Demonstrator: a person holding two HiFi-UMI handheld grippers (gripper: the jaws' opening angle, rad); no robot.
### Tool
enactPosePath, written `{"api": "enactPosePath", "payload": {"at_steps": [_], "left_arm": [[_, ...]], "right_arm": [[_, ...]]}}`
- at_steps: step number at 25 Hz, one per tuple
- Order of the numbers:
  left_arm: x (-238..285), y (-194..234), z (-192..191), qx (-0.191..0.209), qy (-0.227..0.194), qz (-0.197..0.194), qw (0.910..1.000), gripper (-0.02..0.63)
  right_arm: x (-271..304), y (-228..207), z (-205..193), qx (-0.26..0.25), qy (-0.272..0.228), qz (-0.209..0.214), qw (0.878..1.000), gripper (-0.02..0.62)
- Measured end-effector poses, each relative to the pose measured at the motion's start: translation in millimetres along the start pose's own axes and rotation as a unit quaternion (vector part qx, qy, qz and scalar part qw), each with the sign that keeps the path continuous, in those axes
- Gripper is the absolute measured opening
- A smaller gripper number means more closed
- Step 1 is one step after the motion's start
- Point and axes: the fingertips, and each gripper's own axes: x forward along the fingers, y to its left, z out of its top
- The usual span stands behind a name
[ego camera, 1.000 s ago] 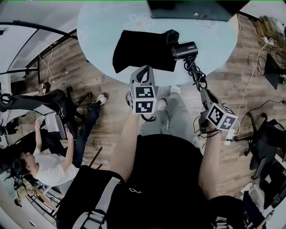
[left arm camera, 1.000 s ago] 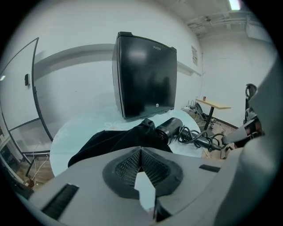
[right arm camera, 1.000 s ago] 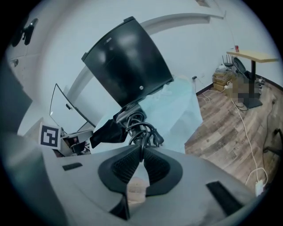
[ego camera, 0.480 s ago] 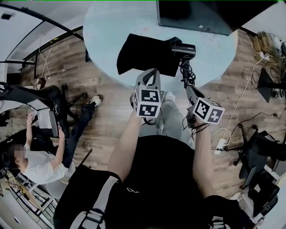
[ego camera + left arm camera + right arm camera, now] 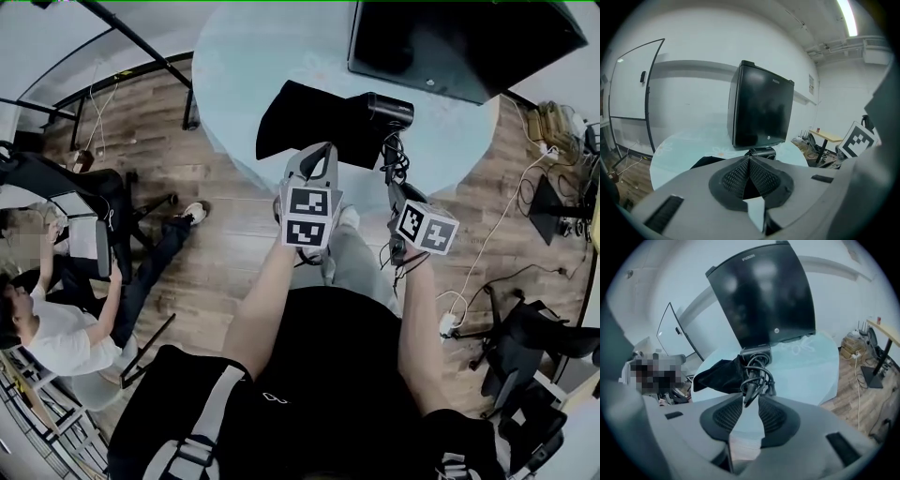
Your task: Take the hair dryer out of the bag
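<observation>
Hair dryer [image 5: 389, 108] is trailing its coiled cord [image 5: 754, 378] into the right gripper [image 5: 750, 399], whose fingers [image 5: 774, 416] are pinching the cord's end. The left gripper [image 5: 749, 159] is hovering with fingers pressed together, empty. Beyond them, the dryer is lying on the round bench [image 5: 234, 66], poking from the black bag [image 5: 309, 122].

- One hair dryer [image 5: 392, 109]
- One coiled cord [image 5: 394, 161]
- One black bag [image 5: 305, 122]
- One monitor [image 5: 459, 42]
- One round table [image 5: 239, 66]
- Two tongs: left tongs [image 5: 319, 157], right tongs [image 5: 393, 192]
- One seated person [image 5: 47, 328]
</observation>
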Motion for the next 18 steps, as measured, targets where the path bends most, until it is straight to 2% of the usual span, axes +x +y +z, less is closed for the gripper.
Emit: {"api": "enactPosePath", "payload": {"at_steps": [4,9,11,14,18], "left_arm": [[-4,-3,7,-0.006,-0.015,-0.005,0.9999,0.013],[-13,-10,29,-0.004,-0.043,-0.002,0.9991,0.012],[-18,-10,42,-0.002,-0.059,0.0,0.9982,0.012],[-27,-5,67,0.002,-0.089,0.005,0.996,0.012],[-41,6,111,0.007,-0.139,0.016,0.9902,0.012]], "right_arm": [[-15,2,18,-0.026,-0.04,-0.003,0.999,0.12],[-40,21,64,-0.053,-0.115,0.015,0.992,0.095],[-50,37,84,-0.058,-0.155,0.039,0.985,0.068],[-66,65,113,-0.067,-0.211,0.077,0.972,0.063],[-92,96,152,-0.087,-0.276,0.103,0.952,0.008]]}}
